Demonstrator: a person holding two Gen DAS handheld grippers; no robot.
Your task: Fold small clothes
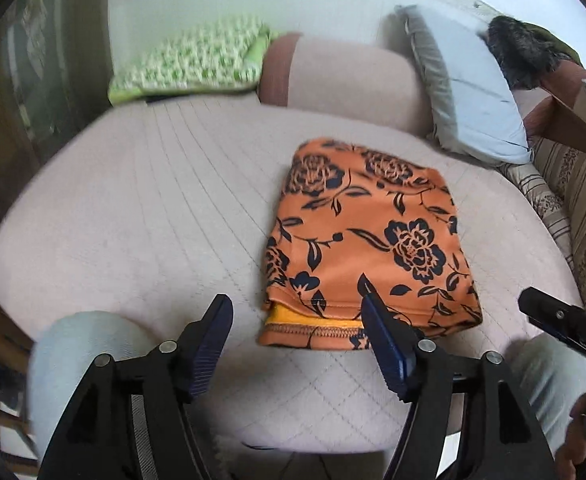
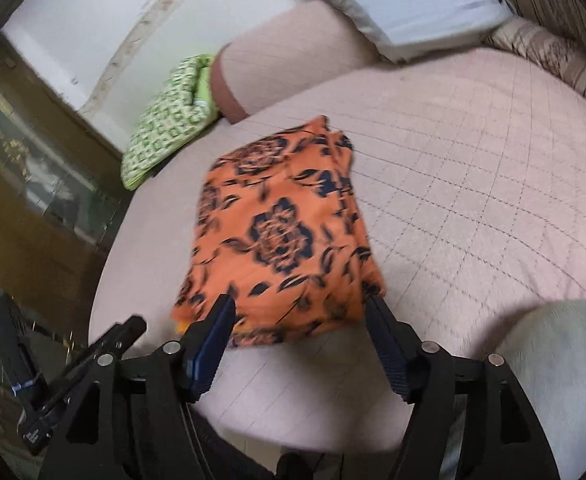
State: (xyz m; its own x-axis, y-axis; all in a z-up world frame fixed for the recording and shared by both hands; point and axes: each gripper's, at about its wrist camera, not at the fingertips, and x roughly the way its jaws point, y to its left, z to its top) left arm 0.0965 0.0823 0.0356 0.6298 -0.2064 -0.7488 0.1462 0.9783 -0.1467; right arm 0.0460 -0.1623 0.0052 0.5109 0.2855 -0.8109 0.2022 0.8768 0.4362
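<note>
Clearly, both tongs stood spread wide and held nothing. At the upper left of the left wrist view lay a green patterned cushion, with a pink bolster beside it and a pale blue pillow toward the upper right. Lower down, the left tongs gaped, their left fingertip over bare pink quilted bed and their right one over the near hem of the orange floral garment. That garment lay right of centre as a compact folded rectangle, a yellow inner layer peeking out under its near edge. At the far right edge, part of the other tool showed.

In the right wrist view, the garment sat centre-left on the bed, its right edge rumpled into loose pleats, and the right tongs hovered spread at its near edge — whether a fingertip touched the cloth could not be told through the blur. The person's knee in light trousers filled the lower right.

The fold looked nearly finished, so the risk lay in tidying. A tong tip catching only the top layer would likely drag it off the yellow one and skew the stack; pinching the rumpled right edge unevenly could pull the pleats open — and the soft quilt would give little support for pressing it flat.
</note>
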